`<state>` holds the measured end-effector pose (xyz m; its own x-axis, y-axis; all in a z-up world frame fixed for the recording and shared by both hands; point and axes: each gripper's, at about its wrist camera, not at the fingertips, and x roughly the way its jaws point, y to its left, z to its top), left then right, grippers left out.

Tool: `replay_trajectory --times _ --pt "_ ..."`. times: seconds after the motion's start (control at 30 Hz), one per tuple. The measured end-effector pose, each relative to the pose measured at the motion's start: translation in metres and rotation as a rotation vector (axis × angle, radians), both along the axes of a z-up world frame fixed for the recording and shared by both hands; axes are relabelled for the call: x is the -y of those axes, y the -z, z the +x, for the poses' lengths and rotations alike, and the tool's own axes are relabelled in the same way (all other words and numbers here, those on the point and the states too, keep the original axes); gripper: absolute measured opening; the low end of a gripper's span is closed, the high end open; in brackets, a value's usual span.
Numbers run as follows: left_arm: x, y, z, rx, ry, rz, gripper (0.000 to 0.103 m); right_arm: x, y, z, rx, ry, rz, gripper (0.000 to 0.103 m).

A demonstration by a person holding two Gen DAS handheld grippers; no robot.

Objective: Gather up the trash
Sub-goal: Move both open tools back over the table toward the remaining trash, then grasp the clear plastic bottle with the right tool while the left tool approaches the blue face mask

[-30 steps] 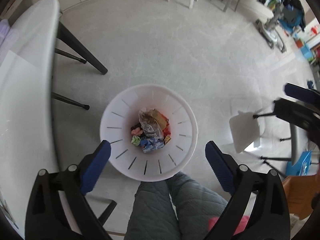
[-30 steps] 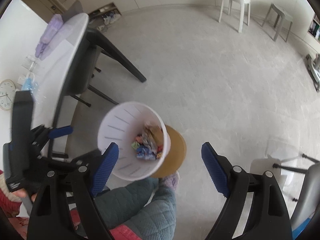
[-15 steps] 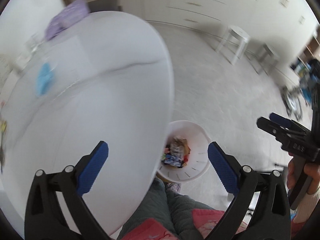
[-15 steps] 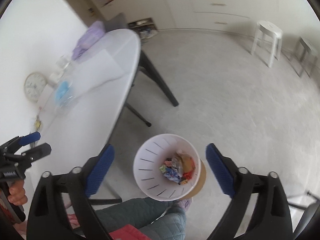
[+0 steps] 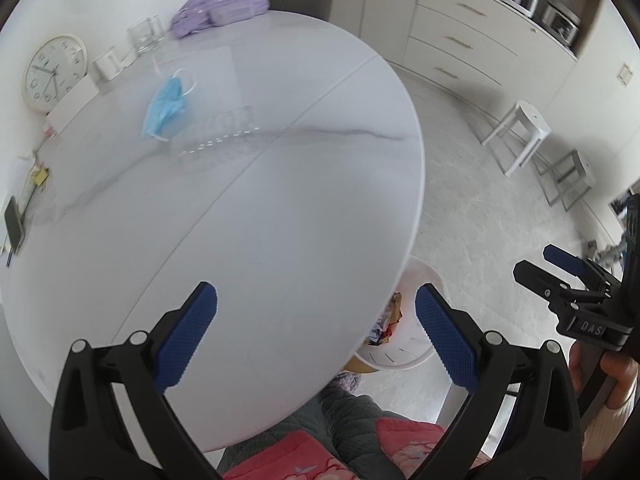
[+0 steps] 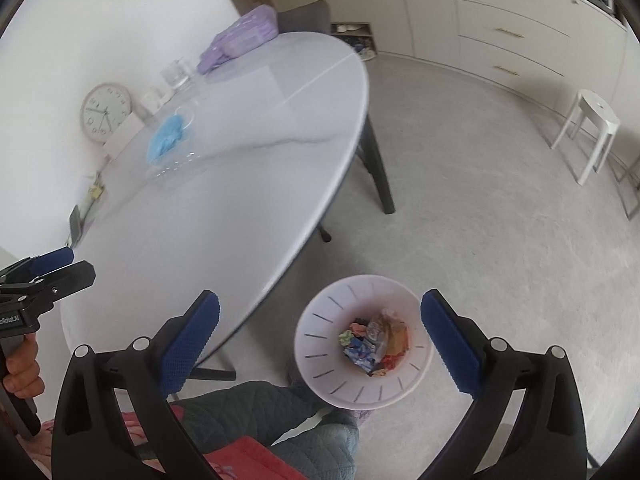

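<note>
A crumpled blue face mask [image 5: 167,105] lies on the far left part of the white round table [image 5: 256,208]; it also shows in the right wrist view [image 6: 166,141]. A clear plastic wrapper [image 5: 218,136] lies beside it. A white trash bin [image 6: 362,340] holding colourful wrappers stands on the floor by the table's edge, half hidden under the table in the left wrist view [image 5: 404,344]. My left gripper [image 5: 316,332] is open and empty above the table's near edge. My right gripper [image 6: 320,340] is open and empty above the bin.
A clock [image 5: 54,73], a glass [image 5: 146,36], a white cup [image 5: 107,67] and a purple bag [image 5: 222,4] stand along the table's far side. A phone [image 5: 13,226] lies at the left edge. White stools [image 5: 518,136] and drawers [image 5: 480,52] stand beyond.
Both grippers have swung up from looking down at the bin. The left one now faces the tabletop with the mask; the right one still has the bin below it. Both stayed open.
</note>
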<state>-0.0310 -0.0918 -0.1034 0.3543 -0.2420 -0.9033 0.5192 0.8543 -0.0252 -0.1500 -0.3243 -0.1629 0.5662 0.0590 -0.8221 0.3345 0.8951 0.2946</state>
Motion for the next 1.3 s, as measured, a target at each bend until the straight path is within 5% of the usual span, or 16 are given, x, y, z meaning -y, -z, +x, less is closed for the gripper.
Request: replay_trajectory --times 0.53,0.63,0.87,1.07,1.3 --pt "-0.136 0.013 0.102 -0.014 -0.156 0.0 0.095 -0.137 -0.002 0.155 -0.062 -0.156 0.023 0.1" --pt "-0.176 0.018 0.127 0.008 -0.167 0.014 0.095 -0.154 0.002 0.188 -0.095 -0.062 0.111 0.1" --pt "-0.234 0.031 0.171 0.04 -0.142 0.038 0.095 -0.179 0.022 0.266 -0.06 0.387 0.394 0.1" --pt "-0.269 0.036 0.197 0.017 -0.147 0.011 0.095 -0.182 0.055 0.312 -0.114 0.817 0.387 0.1" --pt "-0.297 0.042 0.219 -0.002 -0.161 -0.001 0.095 -0.187 0.082 0.338 -0.235 0.989 0.312 0.1"
